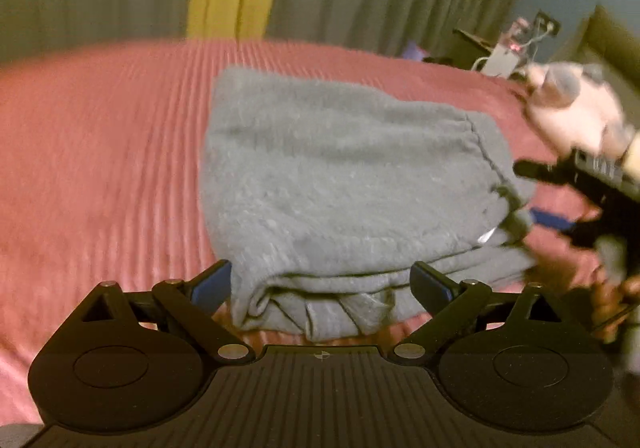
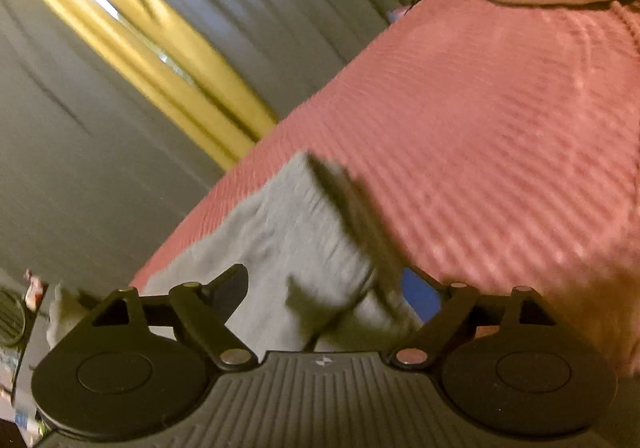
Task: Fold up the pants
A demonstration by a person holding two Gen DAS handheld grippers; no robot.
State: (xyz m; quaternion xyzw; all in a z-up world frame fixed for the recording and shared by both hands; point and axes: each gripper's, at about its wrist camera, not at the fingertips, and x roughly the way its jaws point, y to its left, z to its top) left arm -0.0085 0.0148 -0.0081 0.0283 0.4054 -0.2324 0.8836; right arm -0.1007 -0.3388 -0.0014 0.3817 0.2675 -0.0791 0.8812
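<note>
Grey pants [image 1: 344,184] lie folded in a thick stack mid-bed near the front edge of the red bedspread [image 1: 100,152], both left gripper [image 1: 320,284] and right gripper [image 2: 332,296] spread, gripping nothing, so I judge only a final tidy remains.

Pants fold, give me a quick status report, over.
Left tongs open, straddling the near edge of the gray pants. Right tongs open at their right edge. Pants folded on red bedspread. Nothing in the way.
</note>
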